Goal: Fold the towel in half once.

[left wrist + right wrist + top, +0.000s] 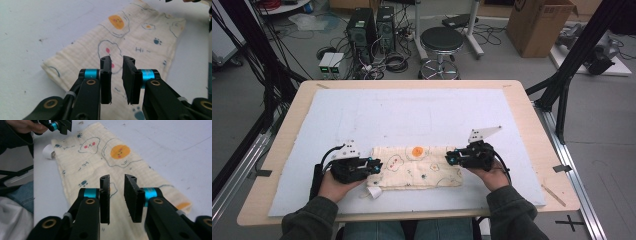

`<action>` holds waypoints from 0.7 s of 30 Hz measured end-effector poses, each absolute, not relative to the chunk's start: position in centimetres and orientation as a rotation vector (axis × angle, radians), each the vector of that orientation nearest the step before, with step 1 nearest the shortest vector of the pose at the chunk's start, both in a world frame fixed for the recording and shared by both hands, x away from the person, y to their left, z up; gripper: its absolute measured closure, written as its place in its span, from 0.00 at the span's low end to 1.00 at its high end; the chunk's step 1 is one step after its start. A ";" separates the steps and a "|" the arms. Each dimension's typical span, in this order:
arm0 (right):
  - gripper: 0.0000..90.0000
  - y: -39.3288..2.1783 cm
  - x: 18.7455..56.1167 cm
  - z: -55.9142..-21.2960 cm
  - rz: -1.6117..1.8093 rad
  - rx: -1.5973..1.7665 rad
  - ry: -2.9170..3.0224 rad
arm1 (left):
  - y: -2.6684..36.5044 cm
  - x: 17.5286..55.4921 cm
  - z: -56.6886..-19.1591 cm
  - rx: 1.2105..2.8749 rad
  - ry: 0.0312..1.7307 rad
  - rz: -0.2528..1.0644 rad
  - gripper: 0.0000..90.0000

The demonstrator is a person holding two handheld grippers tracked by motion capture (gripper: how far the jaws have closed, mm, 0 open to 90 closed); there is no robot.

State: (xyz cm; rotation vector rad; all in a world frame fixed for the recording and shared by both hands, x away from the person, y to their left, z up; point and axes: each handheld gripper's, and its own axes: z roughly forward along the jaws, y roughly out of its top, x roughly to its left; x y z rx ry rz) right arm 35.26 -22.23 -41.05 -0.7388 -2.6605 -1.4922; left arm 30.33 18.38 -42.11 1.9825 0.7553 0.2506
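Folded cloth (414,167) lies between both grippers, under their parted, empty fingers (106,75).

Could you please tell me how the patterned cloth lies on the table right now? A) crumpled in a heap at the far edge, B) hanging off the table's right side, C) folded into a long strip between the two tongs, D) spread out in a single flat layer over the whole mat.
C: the cloth lies folded in a long strip on the white mat, with the left tongs at one short end and the right tongs at the other.
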 end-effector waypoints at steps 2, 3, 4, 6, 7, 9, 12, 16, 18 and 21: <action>0.90 -21.5 35.9 -40.8 -1.489 -0.731 -2.659 | 18.0 31.0 -41.9 1.983 0.769 0.266 0.92; 0.91 -21.1 36.3 -40.6 -1.476 -0.733 -2.658 | 17.8 31.4 -41.9 1.977 0.777 0.272 0.94; 0.91 -20.7 36.6 -40.5 -1.467 -0.724 -2.660 | 17.6 31.8 -41.8 1.974 0.784 0.275 0.94; 0.92 -19.8 37.3 -40.5 -1.467 -0.718 -2.655 | 17.1 32.5 -42.0 1.949 0.806 0.267 0.94; 0.93 -19.3 37.6 -40.5 -1.453 -0.727 -2.661 | 16.9 32.9 -42.1 1.954 0.813 0.268 0.94; 0.93 -18.3 38.3 -40.8 -1.443 -0.738 -2.658 | 16.1 33.6 -42.3 1.971 0.817 0.274 0.95; 0.94 -16.8 39.3 -41.6 -1.410 -0.757 -2.666 | 15.2 34.5 -42.5 1.993 0.814 0.287 0.95; 0.95 -15.3 40.5 -42.8 -1.356 -0.791 -2.673 | 14.7 35.6 -43.6 2.039 0.869 0.307 0.96; 0.95 -15.1 40.9 -43.4 -1.318 -0.830 -2.683 | 14.9 36.0 -44.0 2.068 0.901 0.319 0.96; 0.96 -15.0 41.2 -44.0 -1.243 -0.859 -2.707 | 15.1 36.3 -44.3 2.070 0.924 0.322 0.97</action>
